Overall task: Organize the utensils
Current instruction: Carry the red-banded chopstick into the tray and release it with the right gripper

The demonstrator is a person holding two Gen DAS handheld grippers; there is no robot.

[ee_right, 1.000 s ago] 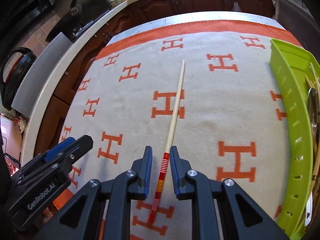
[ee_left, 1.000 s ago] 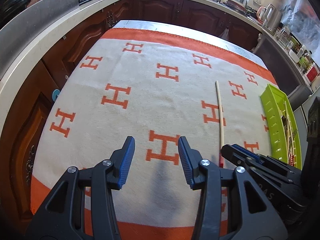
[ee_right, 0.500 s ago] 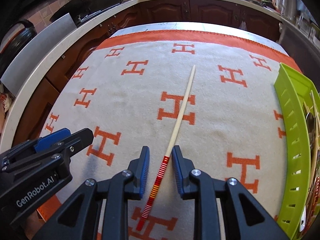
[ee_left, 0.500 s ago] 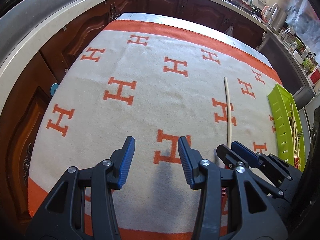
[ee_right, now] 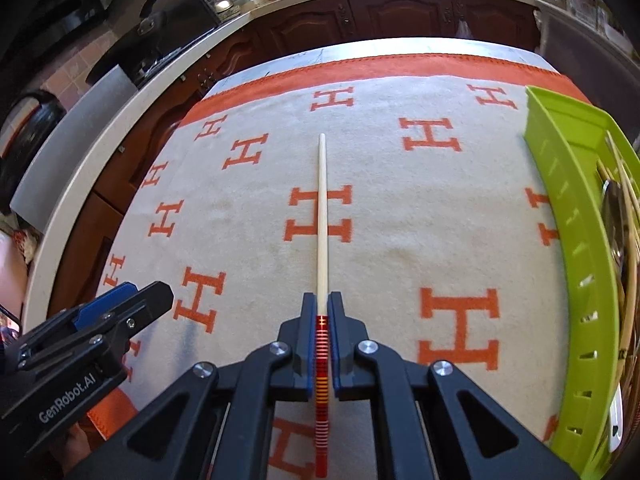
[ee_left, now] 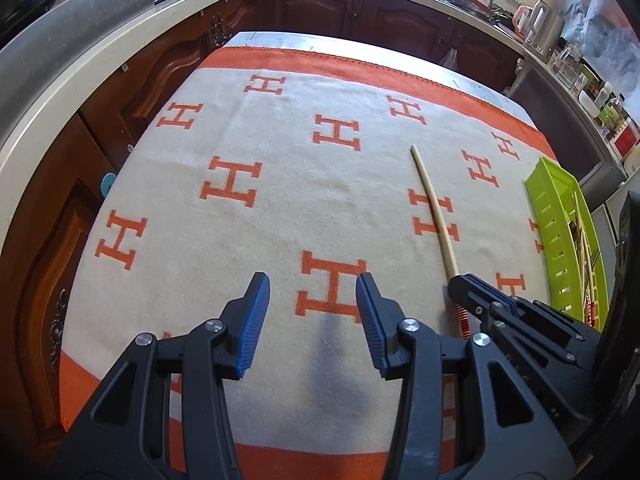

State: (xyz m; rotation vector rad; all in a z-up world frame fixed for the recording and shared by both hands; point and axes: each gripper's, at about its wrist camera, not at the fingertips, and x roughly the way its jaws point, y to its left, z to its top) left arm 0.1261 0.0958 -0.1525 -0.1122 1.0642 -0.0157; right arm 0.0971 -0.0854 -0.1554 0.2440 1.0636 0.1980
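A pale wooden chopstick (ee_right: 321,220) with a red-and-yellow striped end lies along the cream-and-orange blanket (ee_right: 400,220). My right gripper (ee_right: 321,304) is closing tight on its striped end, the blue pads pressing both sides. The left wrist view shows the same chopstick (ee_left: 434,208) running away from the right gripper (ee_left: 460,286). My left gripper (ee_left: 312,284) hovers over the blanket to the chopstick's left, jaws apart with nothing between them. A lime green utensil tray (ee_right: 560,208) at the right holds other chopsticks and a spoon.
The blanket covers a table ringed by dark wood cabinets and a pale countertop (ee_left: 60,92). The green tray (ee_left: 548,216) sits near the table's right edge. Kettles and jars crowd the far right counter (ee_left: 540,24).
The right gripper's jaws, apart on either side of the chopstick's striped end, have come together on it. The left gripper has stayed as it was.
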